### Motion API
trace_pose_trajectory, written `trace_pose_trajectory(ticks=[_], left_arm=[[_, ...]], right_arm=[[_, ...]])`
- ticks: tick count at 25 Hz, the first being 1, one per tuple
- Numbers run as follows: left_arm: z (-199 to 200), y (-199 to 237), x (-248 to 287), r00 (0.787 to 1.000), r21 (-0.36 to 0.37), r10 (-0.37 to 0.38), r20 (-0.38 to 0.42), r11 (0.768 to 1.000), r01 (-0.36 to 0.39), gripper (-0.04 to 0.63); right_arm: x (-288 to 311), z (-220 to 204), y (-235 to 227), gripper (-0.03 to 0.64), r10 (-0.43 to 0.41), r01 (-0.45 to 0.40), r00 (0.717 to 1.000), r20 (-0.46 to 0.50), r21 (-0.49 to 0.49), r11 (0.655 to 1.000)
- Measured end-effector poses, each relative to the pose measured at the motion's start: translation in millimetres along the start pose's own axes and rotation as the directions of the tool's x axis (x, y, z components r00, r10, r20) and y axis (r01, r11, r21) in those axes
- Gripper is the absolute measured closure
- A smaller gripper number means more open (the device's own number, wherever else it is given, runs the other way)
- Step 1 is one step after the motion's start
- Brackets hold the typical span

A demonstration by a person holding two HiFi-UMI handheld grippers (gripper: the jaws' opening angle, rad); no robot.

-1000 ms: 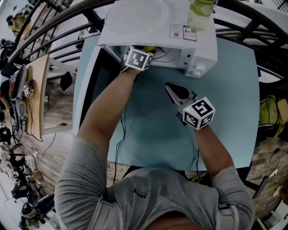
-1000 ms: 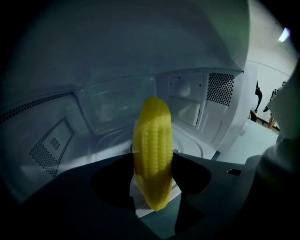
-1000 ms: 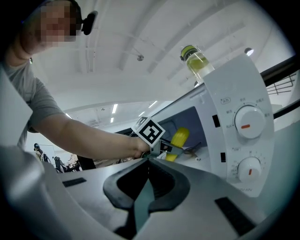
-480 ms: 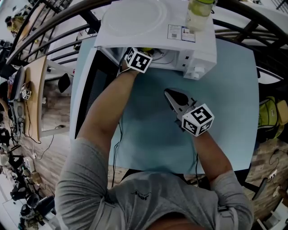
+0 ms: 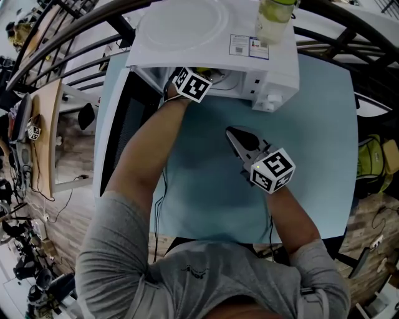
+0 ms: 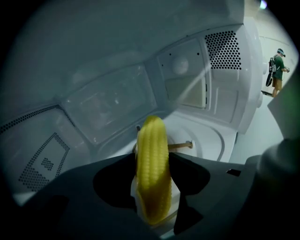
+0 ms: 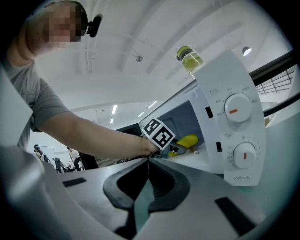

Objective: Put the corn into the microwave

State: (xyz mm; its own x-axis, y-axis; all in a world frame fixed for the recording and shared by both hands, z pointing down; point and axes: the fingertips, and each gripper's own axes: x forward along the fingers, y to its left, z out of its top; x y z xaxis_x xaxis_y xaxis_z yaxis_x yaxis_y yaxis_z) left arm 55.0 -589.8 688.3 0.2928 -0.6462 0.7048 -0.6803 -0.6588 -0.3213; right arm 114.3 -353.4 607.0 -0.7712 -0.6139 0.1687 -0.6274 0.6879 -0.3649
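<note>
The yellow corn cob (image 6: 152,173) sits lengthwise between the jaws of my left gripper (image 6: 152,157), inside the white microwave (image 5: 206,31). The jaws have just been closing and their pads press on the cob. Behind it I see the cavity's back wall and the turntable hub. From the head view only the left gripper's marker cube (image 5: 193,84) and a bit of the corn (image 5: 202,67) show at the oven's mouth. The right gripper view catches the corn (image 7: 187,140) inside the opening. My right gripper (image 5: 232,133) hovers over the table in front of the oven, jaws shut on nothing.
The microwave door (image 5: 121,124) hangs open to the left. A bottle of yellowish liquid (image 5: 274,19) stands on the oven's top. The control panel with two knobs (image 7: 239,136) is on the oven's right. The pale blue table (image 5: 312,124) ends near my body.
The left gripper's marker cube has rolled a little at the microwave's mouth. The right gripper has stayed where it was.
</note>
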Motion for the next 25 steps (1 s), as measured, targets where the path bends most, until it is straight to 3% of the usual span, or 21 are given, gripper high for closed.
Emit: trace_pose_trajectory(ticks=[25], left_arm=[[0.3, 5.4, 4.1, 0.999, -0.062, 0.024, 0.041, 0.998, -0.021, 0.357]], right_arm=[[9.1, -3.6, -0.2, 0.598, 0.0, 0.0, 1.0, -0.002, 0.003, 1.0]])
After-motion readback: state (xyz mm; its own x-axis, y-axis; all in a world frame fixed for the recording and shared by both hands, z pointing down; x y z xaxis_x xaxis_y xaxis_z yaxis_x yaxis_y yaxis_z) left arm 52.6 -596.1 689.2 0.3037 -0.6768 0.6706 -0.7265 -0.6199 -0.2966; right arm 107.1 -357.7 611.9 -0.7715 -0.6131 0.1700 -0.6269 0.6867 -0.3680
